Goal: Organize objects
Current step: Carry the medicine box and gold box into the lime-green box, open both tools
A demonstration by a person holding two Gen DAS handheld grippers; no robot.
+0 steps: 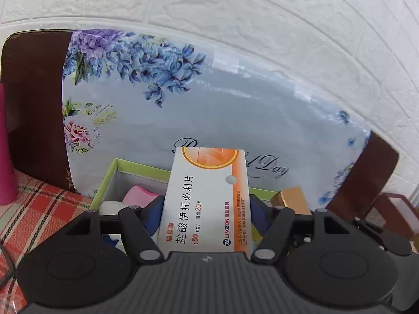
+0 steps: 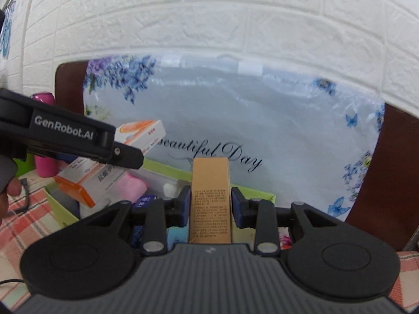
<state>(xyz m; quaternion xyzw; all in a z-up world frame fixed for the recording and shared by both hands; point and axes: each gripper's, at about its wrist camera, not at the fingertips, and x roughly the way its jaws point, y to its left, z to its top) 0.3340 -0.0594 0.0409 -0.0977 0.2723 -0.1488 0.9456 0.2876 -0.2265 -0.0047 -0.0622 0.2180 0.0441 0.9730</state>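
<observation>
At the lower centre of the left wrist view, a white and orange medicine box [image 1: 207, 201] is pinched between the blue pads of the left gripper [image 1: 207, 209] and is held above a green-rimmed storage box [image 1: 104, 180]. Inside that storage box, at lower left of the frame, a pink item [image 1: 137, 195] and a white item [image 1: 111, 207] are seen. A gold carton [image 1: 293, 198] shows just right of the medicine box. A floral bag printed "Beautiful Day" [image 1: 235, 110] fills the middle of the frame, with a white brick-pattern wall [image 1: 262, 13] above it. A magenta bottle [image 1: 6, 151] stands at the far left edge on a red plaid tablecloth [image 1: 34, 209].

At the lower centre of the right wrist view, the gold carton [image 2: 210, 201] is clamped upright between the pads of the right gripper [image 2: 210, 204], over the storage box [image 2: 259, 192]. At middle left, the left gripper [image 2: 78, 141] is seen from the side with the medicine box [image 2: 110, 167] tilted in its grip above the storage box's left part. The pink item [image 2: 133, 185] lies beneath it, and the magenta bottle [image 2: 44, 130] is partly hidden behind the tool. The floral bag [image 2: 262, 120] stands behind.
</observation>
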